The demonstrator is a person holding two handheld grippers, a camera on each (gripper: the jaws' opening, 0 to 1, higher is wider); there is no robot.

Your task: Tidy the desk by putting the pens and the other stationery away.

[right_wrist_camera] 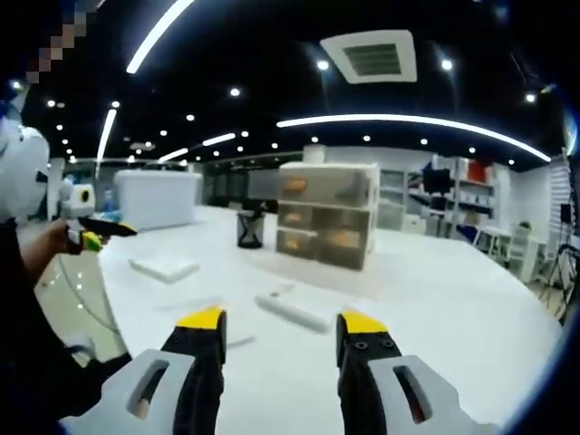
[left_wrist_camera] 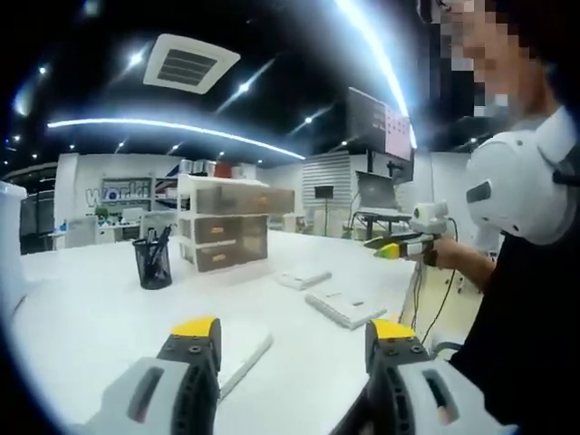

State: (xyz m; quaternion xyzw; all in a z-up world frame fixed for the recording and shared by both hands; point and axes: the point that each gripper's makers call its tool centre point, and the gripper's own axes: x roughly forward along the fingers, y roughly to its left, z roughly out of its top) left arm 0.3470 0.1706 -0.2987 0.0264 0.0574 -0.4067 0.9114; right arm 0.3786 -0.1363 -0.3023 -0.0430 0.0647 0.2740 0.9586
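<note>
My left gripper (left_wrist_camera: 294, 331) is open, with nothing between its yellow-tipped jaws, low over the white desk (left_wrist_camera: 109, 308). Ahead on the left a black mesh pen cup (left_wrist_camera: 152, 261) holds several dark pens. Beside it stands a translucent drawer unit (left_wrist_camera: 227, 227). Flat white stationery pieces (left_wrist_camera: 344, 306) lie mid-desk. My right gripper (right_wrist_camera: 282, 322) is open and empty too, facing the drawer unit (right_wrist_camera: 328, 216) and the pen cup (right_wrist_camera: 250, 228). A white bar-shaped item (right_wrist_camera: 292, 311) lies just beyond its jaws. Each gripper also appears in the other's view, held in a hand: right gripper (left_wrist_camera: 399, 246), left gripper (right_wrist_camera: 86, 237).
A person (left_wrist_camera: 530, 299) stands at the desk's right edge. A thin white sheet or pad (left_wrist_camera: 245, 349) lies under the left jaw. A large white box (right_wrist_camera: 159, 199) sits at the far desk end, and a white pad (right_wrist_camera: 163, 268) lies near the edge. Office shelves and monitors stand behind.
</note>
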